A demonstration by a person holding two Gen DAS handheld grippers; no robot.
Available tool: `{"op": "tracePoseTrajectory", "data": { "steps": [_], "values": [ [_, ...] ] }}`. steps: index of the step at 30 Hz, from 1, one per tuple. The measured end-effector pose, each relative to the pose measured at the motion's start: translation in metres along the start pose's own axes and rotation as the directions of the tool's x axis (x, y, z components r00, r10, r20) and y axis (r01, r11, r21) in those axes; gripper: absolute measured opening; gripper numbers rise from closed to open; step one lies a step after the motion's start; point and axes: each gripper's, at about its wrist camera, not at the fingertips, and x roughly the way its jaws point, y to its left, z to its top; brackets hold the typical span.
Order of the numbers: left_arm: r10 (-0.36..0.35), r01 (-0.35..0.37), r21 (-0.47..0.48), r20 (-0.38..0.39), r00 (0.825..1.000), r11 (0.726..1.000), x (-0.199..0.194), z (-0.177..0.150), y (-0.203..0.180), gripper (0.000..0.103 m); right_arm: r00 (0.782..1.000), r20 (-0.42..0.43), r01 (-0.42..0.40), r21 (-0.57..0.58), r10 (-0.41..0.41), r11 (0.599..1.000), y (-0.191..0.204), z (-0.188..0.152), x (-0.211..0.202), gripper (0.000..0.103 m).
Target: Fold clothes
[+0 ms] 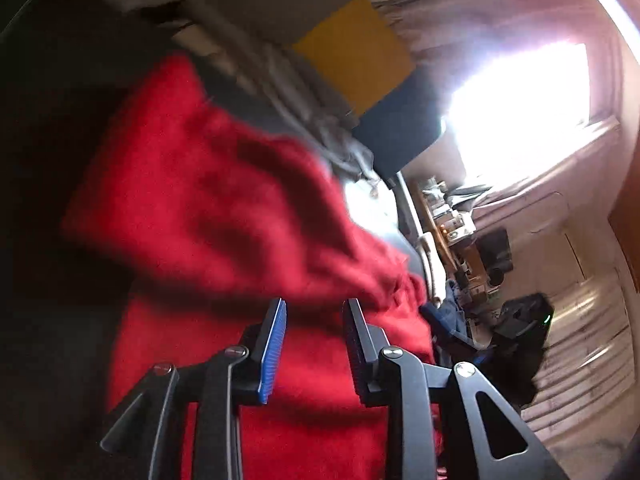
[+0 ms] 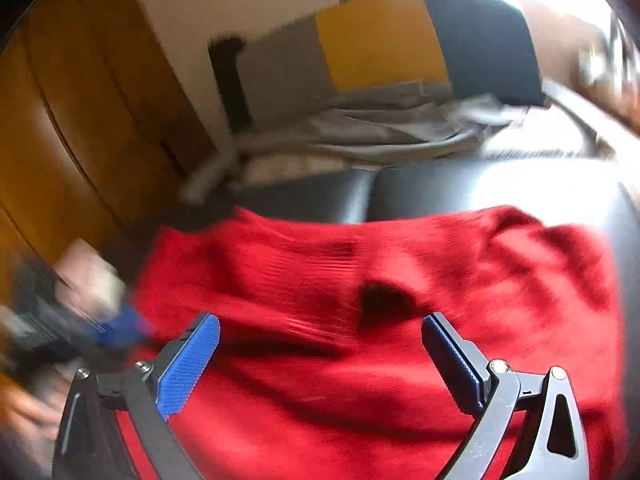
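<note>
A red knit garment lies rumpled on a dark leather seat. It also fills the left wrist view, partly lifted and blurred. My left gripper is partly open with red cloth behind the gap between its blue pads; nothing is pinched between them. My right gripper is wide open just above the garment, empty. The left gripper also shows blurred at the left edge of the right wrist view, at the garment's left edge.
Grey clothes lie piled at the back of the seat, in front of grey, yellow and dark cushions. A wooden cabinet stands on the left. A bright window and cluttered shelves lie beyond the seat.
</note>
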Motion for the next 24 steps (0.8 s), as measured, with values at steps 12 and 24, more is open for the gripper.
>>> {"op": "tracePoseTrajectory", "data": {
  "steps": [12,24],
  "values": [
    [-0.012,0.012,-0.015,-0.004,1.0,1.0,0.003,-0.027,0.037,0.024,0.963,0.027,-0.245,0.514,0.27,0.822,-0.011,-0.032,0.049,0.062],
    [-0.033,0.03,0.074,0.027,0.999,0.997,-0.001,-0.037,0.027,0.026,0.999,-0.003,-0.028,0.52,0.035,0.854,0.01,-0.024,0.074,0.01]
  ]
}}
